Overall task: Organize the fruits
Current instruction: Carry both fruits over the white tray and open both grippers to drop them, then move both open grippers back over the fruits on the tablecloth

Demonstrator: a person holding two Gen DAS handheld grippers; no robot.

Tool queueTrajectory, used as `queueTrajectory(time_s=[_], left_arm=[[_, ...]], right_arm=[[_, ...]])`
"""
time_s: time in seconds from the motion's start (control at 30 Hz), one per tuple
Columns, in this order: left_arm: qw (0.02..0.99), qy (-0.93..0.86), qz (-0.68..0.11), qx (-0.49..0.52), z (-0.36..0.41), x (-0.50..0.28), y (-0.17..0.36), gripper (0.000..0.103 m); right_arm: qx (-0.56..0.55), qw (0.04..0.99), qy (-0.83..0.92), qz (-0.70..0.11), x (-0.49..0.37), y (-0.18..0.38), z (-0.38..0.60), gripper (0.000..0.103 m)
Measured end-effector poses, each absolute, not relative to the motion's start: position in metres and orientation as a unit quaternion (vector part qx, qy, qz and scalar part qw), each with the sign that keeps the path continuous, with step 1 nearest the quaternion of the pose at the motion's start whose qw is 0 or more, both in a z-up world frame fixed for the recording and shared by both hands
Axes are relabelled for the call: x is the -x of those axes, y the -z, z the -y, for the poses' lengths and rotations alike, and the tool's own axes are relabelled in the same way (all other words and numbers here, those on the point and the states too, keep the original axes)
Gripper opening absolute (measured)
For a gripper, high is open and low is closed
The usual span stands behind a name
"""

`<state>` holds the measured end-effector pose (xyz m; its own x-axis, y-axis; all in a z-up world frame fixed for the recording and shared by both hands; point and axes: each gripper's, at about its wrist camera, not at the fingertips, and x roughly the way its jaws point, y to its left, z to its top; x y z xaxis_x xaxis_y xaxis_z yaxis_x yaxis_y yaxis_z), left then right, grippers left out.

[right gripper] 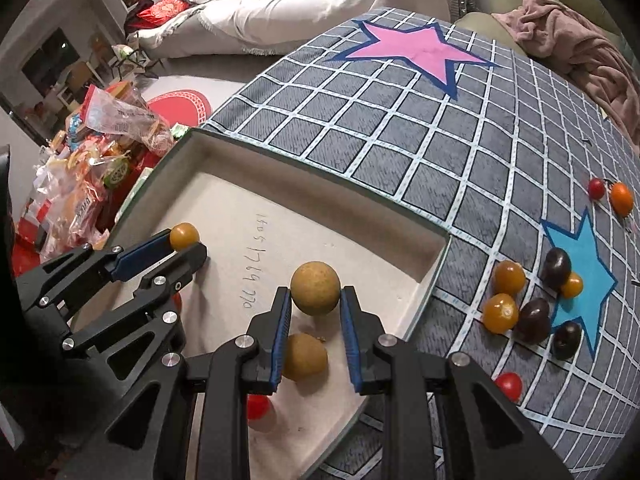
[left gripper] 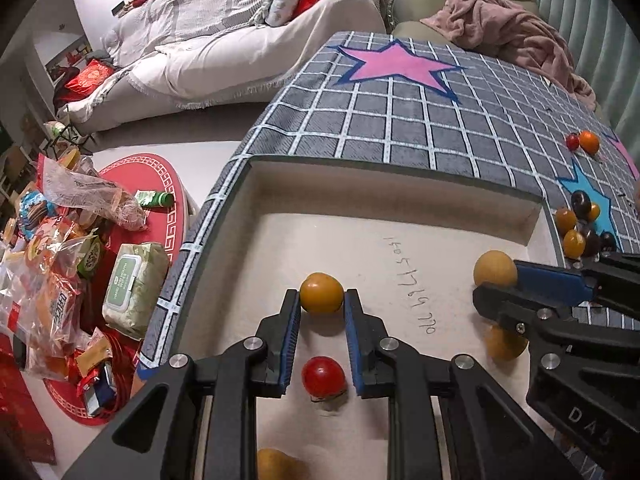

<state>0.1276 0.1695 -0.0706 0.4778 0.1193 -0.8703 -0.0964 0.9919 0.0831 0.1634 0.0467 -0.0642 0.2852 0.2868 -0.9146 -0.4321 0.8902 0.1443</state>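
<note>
My left gripper [left gripper: 322, 298] is shut on an orange-yellow cherry tomato [left gripper: 321, 292] and holds it over the shallow white tray [left gripper: 392, 184]. It also shows in the right wrist view [right gripper: 188, 242]. My right gripper [right gripper: 314, 294] is shut on a tan longan [right gripper: 315, 288] above the same tray; in the left wrist view this longan [left gripper: 495, 269] sits at its tip. In the tray lie a red cherry tomato [left gripper: 323, 376], a second longan [right gripper: 305, 357] and another red tomato [right gripper: 258, 407].
Loose on the grey checked cloth [right gripper: 360, 128] right of the tray: several orange tomatoes [right gripper: 500, 313], dark fruits [right gripper: 534, 319], red tomatoes [right gripper: 509, 385] and an orange one [right gripper: 622, 199]. Snack bags and a wipes pack [left gripper: 134, 284] crowd the red stool at left. Sofa behind.
</note>
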Motion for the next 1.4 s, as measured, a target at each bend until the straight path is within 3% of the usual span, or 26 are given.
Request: queueTrajectory(time_s=[0.1,0.2,0.23,0.27,0.33,0.4,0.53,1.03,1.4], left_arm=[[0.860,-0.059,-0.507,-0.017,-0.167,-0.127,0.071,0.024],[0.860,-0.060,-0.507,-0.017,-0.167,-0.126,0.070,0.028],[0.859,-0.070,-0.507,-0.016,-0.169,-0.125,0.070,0.043],[0.859,-0.079,-0.506,-0.016,-0.172,-0.125,0.070,0.066],[0.863,-0.092,-0.496,-0.002,-0.181,-0.121,0.067,0.080],[0.865,-0.089,-0.494,0.009,-0.185,-0.119,0.064,0.080],[0.865,-0.087,-0.494,0.005,-0.186,-0.114,0.060,0.080],[0.868,-0.050,-0.494,-0.022,-0.150,-0.081,0.036,0.080],[0.881,0.008,-0.468,-0.063,-0.087,-0.037,0.022,0.080]], right_arm=[[0.062,0.798,-0.223,-0.556,-0.164,0.065,-0.045,0.028],[0.058,0.798,-0.227,-0.556,-0.164,0.063,-0.043,0.044],[0.060,0.800,-0.225,-0.553,-0.163,0.062,-0.042,0.044],[0.058,0.800,-0.225,-0.553,-0.164,0.061,-0.041,0.044],[0.040,0.798,-0.231,-0.555,-0.164,0.058,-0.036,0.049],[0.030,0.800,-0.234,-0.552,-0.163,0.054,-0.034,0.056],[0.016,0.803,-0.244,-0.544,-0.159,0.045,-0.032,0.085],[0.007,0.816,-0.211,-0.537,-0.137,0.020,0.010,0.088],[-0.025,0.815,-0.150,-0.559,-0.082,0.046,0.102,0.088]])
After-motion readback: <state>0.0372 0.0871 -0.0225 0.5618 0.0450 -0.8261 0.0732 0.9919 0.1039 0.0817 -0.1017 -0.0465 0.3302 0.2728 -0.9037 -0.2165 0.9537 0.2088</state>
